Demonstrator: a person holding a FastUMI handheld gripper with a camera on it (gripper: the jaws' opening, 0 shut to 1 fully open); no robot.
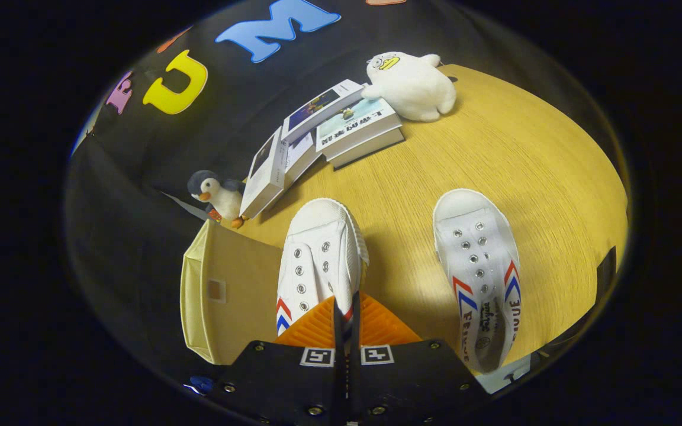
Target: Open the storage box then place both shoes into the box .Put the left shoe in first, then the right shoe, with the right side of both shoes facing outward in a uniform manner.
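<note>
My gripper (pixel 347 322) is shut on a white canvas shoe (pixel 320 260) with red and blue stripes. The fingers pinch the shoe's rear edge, and its toe points away from me. This shoe hangs right beside the cream storage box (pixel 222 296), which lies just left of the fingers. The box shows a flat pale panel with a small square patch; I cannot tell whether that panel is a lid or a flap. A second matching shoe (pixel 483 278) lies on the wooden table (pixel 530 177) to the right of the fingers, toe pointing away, opening towards me.
Beyond the shoes, a pile of books (pixel 323 136) leans across the table's far side. A white plush duck (pixel 412 86) rests by the books. A small penguin toy (pixel 219 198) stands behind the box. The table's edge runs along the right.
</note>
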